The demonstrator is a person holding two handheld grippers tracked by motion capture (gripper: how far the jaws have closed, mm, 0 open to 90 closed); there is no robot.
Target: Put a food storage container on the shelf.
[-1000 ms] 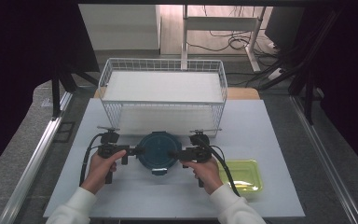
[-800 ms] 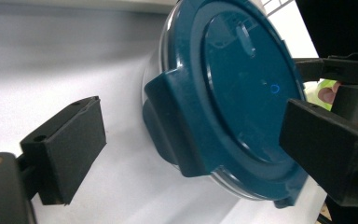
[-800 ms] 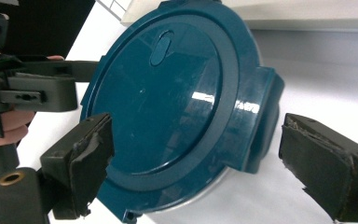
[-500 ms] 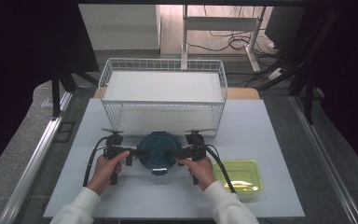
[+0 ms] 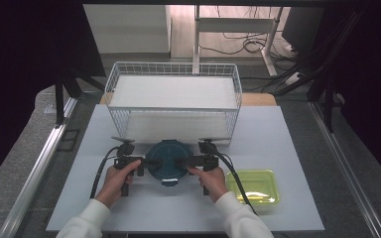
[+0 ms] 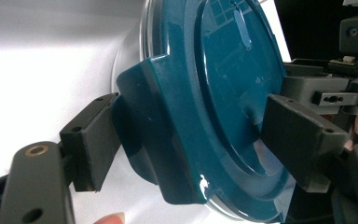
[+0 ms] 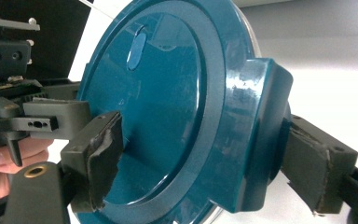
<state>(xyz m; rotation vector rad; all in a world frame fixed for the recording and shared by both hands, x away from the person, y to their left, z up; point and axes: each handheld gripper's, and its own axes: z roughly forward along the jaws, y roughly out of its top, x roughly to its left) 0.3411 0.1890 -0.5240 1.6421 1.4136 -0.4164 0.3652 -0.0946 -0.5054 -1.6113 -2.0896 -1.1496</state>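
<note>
I am holding both grippers at a round teal lid (image 5: 167, 159) that is sitting on a clear container, just in front of the white wire basket (image 5: 173, 74) on the white table (image 5: 287, 148). My left gripper (image 5: 140, 161) is coming at the lid's left edge and its jaws have just been closing; in the left gripper view one pad is pressing against the lid's side tab (image 6: 154, 135) while the other is lying over the lid's top. My right gripper (image 5: 191, 160) is straddling the opposite tab (image 7: 261, 135), jaws also just closing, with the lid's rim between them and the pads touching it. A yellow-green tray (image 5: 270, 198) is lying to the right of the lid, well in front of the basket
</note>
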